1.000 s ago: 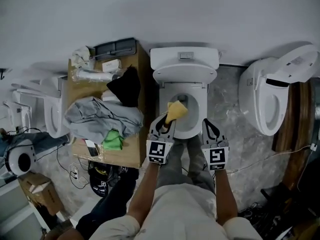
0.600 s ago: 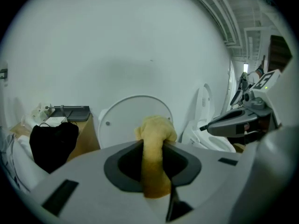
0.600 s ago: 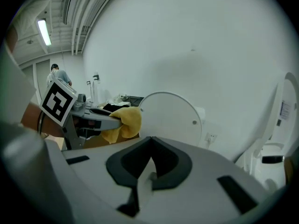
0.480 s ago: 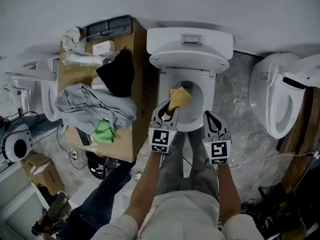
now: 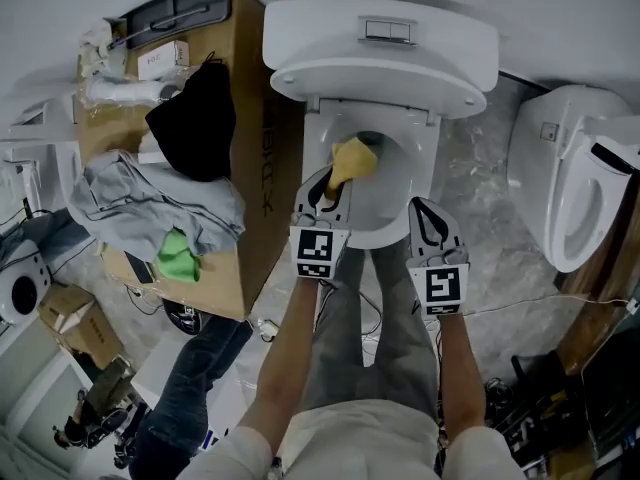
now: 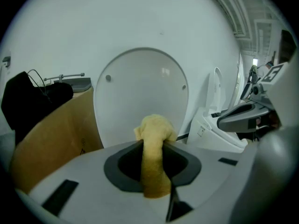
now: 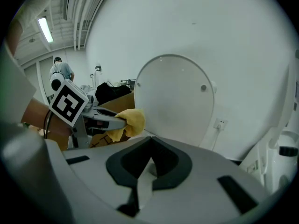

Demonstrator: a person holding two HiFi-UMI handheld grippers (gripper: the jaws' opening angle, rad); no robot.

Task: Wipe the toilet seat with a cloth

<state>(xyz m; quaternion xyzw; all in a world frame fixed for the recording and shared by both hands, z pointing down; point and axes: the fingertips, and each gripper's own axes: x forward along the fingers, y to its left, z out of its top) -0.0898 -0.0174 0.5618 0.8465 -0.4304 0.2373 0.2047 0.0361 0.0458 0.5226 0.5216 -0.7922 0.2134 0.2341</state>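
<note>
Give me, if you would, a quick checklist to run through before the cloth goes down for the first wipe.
1. Yellow cloth clamped in the left gripper: ok, jaws shut on it.
2. Toilet lid raised out of the way: ok.
3. Cloth positioned over the toilet: ok, above its left rear part.
4. Cloth in contact with the toilet: cannot tell.
5. Right gripper empty and apart from the cloth: ok, jaws together, over the front right rim.

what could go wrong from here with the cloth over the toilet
1. The yellow cloth is pinched in the left gripper right above the open bowl; if it slips, it may drop in.
2. Only a bunched tip sticks out, so the gripper itself might scrape the toilet rim.
</note>
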